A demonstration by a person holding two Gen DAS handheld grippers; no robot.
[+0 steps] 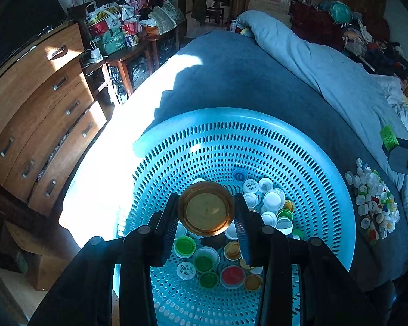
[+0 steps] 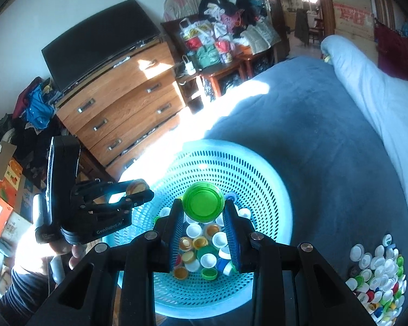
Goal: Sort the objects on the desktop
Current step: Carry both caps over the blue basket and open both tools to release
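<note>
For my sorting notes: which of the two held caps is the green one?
The green cap sits in the right gripper jaws; the left gripper holds an amber cap.

text: "GenRobot.AI" | on: left claw (image 2: 138, 190) body (white lettering) | other print: illegible

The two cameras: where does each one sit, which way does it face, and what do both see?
Left wrist: sits on the left gripper, looks forward and down into the basket; its fingers hold an amber lid; the right gripper's edge shows at the right.
Right wrist: sits on the right gripper, looks down into the same basket; its fingers hold a green lid; the left gripper and a hand show at the left.
Shared: basket, the caps in it, cap pile, bed, dresser.
</note>
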